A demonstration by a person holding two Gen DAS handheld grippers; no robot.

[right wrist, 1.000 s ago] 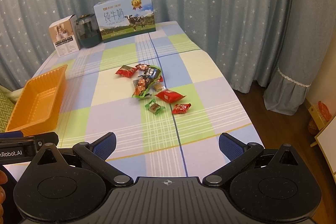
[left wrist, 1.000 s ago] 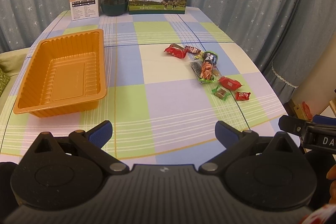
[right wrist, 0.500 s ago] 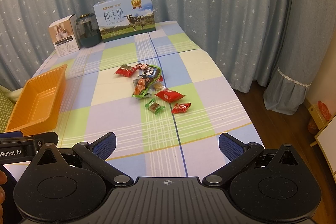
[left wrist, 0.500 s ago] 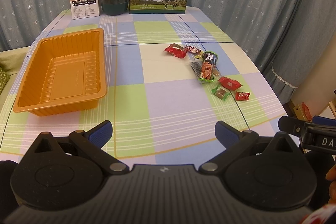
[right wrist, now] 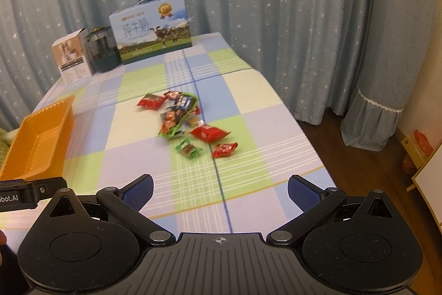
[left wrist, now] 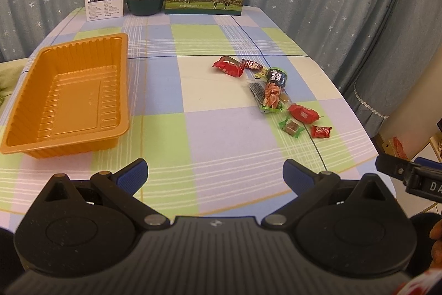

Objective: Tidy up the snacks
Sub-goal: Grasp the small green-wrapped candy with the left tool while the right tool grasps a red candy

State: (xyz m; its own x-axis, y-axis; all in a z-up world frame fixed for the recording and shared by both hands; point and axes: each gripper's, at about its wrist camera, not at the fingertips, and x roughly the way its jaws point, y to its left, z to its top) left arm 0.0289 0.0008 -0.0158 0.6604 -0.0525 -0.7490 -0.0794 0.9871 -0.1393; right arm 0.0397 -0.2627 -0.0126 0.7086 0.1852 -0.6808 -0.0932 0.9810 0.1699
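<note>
Orange tray (left wrist: 83, 90) sits apart from snacks (left wrist: 272, 94).

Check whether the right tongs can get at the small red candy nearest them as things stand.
Probably yes. The right tongs are open and empty, and only bare tablecloth lies between them and the small red candy. The green-wrapped candy lies beside it, apart.

Right gripper (right wrist: 219, 191) fingers spread, empty; snacks (right wrist: 187, 123) ahead.
</note>
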